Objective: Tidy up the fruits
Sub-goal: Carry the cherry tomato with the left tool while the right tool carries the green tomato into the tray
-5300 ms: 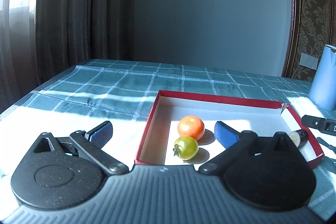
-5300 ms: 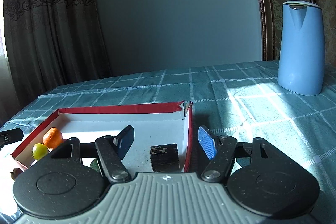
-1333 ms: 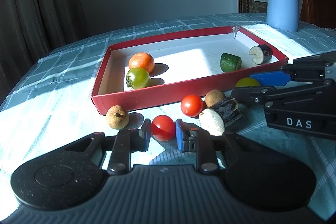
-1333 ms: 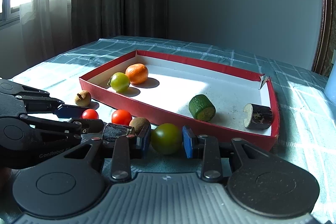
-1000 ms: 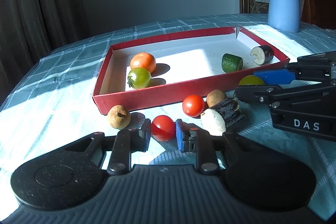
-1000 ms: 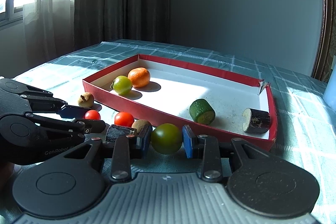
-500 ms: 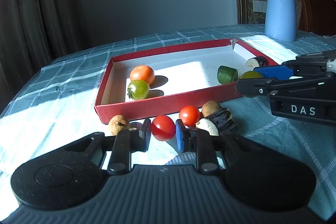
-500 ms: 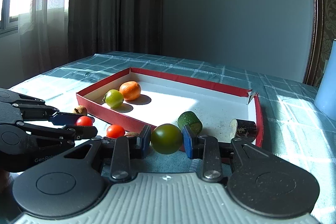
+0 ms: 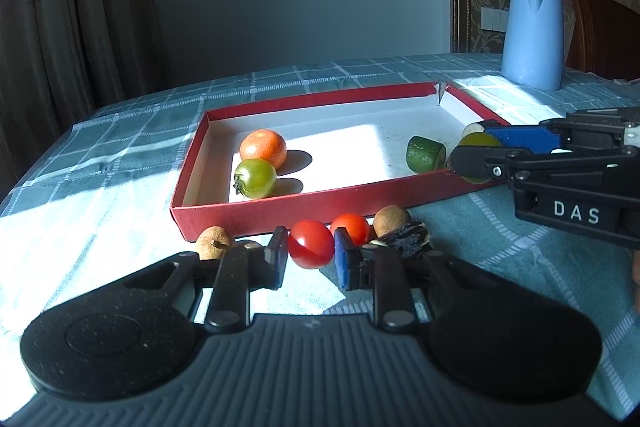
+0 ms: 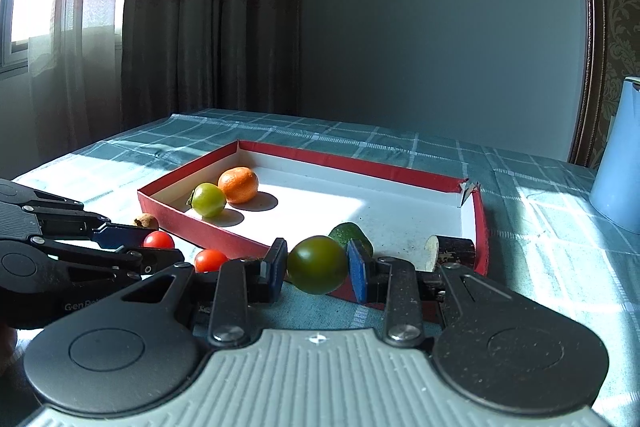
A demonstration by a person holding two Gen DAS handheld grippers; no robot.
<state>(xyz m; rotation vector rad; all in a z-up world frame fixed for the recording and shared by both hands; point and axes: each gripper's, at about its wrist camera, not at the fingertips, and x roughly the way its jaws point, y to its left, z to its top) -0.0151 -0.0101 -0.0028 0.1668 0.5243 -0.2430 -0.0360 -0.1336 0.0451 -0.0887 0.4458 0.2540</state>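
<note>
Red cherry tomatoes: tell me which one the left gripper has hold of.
The left gripper is shut on the nearer red cherry tomato. The other red cherry tomato lies free on the tablecloth, just beyond, by the red tray.

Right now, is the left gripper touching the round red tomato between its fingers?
Touching. The left wrist view shows the left gripper with both pads pressed against the red tomato.

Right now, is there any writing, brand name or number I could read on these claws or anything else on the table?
"DAS": white capitals on the black side of the right claw, seen from the left wrist camera.
"GenRo...": pale lettering on the black body of the left claw, seen from the right wrist camera; the rest of the word is hidden behind the right claw.
The blue jug, the red tray and the fruits show no readable text.
</note>
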